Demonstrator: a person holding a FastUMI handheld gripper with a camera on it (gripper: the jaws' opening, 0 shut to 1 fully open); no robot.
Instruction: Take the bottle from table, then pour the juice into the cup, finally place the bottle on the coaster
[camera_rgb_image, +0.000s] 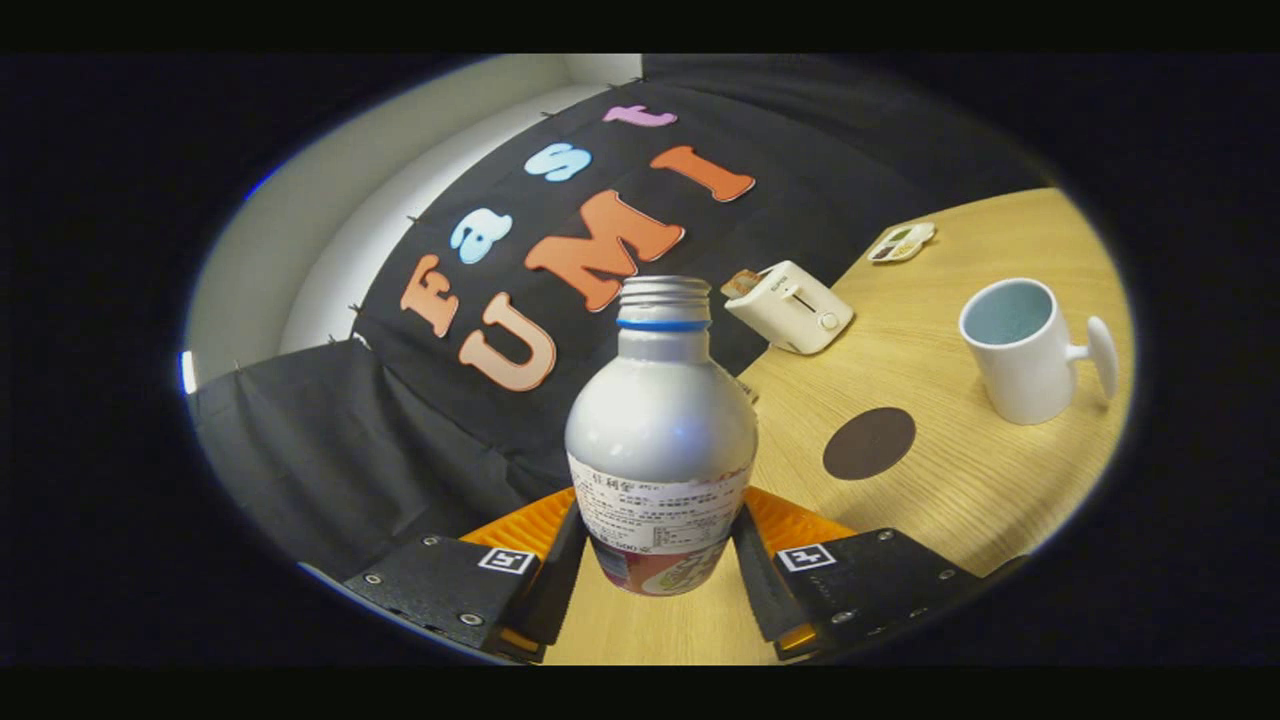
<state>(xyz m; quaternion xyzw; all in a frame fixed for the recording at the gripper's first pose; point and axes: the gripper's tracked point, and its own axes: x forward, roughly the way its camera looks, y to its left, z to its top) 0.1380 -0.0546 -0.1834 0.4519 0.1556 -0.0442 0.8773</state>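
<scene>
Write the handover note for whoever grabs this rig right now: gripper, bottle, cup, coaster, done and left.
Hand-held gripper: shut on the bottle, both fingers pressing its lower body.
Bottle: cap off, mouth open, held upright between the fingers, apparently off the table.
Cup: white mug, upright, beyond the fingers to the right, handle turned away from the bottle; looks empty.
Coaster: dark round disc on the table, bare, between the bottle and the cup.
Toaster and small tray farther back, out of the way.
Done: bottle picked up.
Left: pour into the cup, set bottle on coaster.

Cloth-walled recording booth, wooden table (960, 500)
</scene>
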